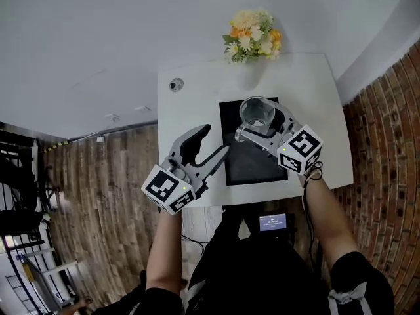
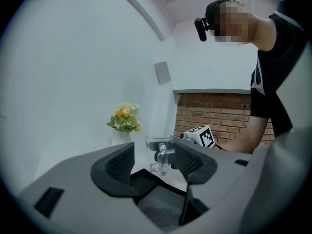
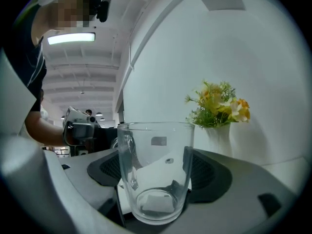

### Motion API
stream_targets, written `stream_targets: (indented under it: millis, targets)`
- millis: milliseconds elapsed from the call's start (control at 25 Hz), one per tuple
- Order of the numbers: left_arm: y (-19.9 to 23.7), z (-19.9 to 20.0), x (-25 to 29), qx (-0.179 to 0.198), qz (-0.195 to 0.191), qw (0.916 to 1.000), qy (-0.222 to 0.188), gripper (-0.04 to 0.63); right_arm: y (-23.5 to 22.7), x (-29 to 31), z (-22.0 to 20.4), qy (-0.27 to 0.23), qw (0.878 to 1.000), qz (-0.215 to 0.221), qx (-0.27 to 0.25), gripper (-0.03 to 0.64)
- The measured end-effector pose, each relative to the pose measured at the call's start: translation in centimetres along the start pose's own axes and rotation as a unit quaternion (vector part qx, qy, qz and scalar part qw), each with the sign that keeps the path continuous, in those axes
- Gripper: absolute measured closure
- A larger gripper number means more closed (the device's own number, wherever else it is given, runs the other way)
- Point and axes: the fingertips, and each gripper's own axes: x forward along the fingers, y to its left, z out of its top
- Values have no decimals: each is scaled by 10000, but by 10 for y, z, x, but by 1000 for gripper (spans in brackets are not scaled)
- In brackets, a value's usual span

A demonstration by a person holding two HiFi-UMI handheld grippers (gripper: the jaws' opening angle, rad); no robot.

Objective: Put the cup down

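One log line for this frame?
right gripper: shut on cup | cup: upright, over mat, not released | left gripper: open, empty

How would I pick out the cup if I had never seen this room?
Find the white table with the flowers at its far edge and the black mat in its middle. Over that mat, the right gripper holds the cup: the only clear glass thing there, with a handle.

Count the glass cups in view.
1. The glass cup is held upright in the right gripper, over the black mat on the white table. None seem hidden.
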Motion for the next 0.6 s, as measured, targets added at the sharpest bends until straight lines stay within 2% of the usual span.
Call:
stream_targets:
  millis: [600]
  targets:
    - [44, -10, 3, 141, 296, 9994, -98, 344, -45, 64, -92, 443, 9974, -563, -88, 242]
